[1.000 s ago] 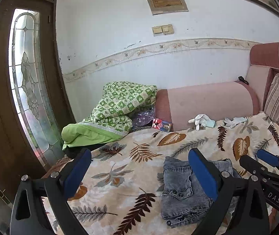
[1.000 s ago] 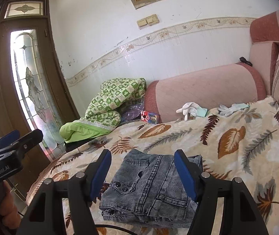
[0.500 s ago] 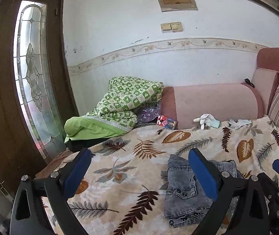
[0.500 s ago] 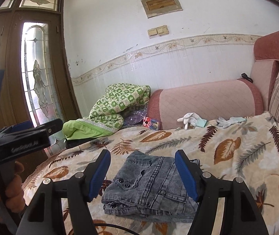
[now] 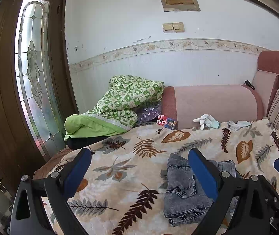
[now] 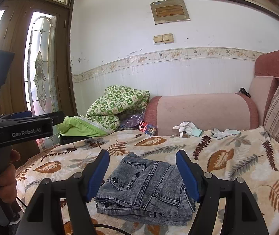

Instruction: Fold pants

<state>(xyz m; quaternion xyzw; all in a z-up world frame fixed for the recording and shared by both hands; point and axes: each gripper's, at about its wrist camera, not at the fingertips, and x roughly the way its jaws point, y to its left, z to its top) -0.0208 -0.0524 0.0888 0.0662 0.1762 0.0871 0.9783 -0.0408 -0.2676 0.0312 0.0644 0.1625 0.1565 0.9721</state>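
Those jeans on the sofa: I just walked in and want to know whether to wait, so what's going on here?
A person is folding pants with a handheld tool in each hand. The grey jeans already lie folded in a compact bundle on the leaf-print blanket. Neither tool touches them: the right tool hovers over the bundle with jaws open and nothing between them, and the left tool hangs open to the bundle's left. The folding looks about done.

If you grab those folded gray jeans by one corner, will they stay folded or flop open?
The jeans would probably flop open: they are soft layered denim, already sagging at the edges. They look thick, so likely a bit heavy for their size. The fuzzy leaf blanket would probably drag on them rather than let them slide.
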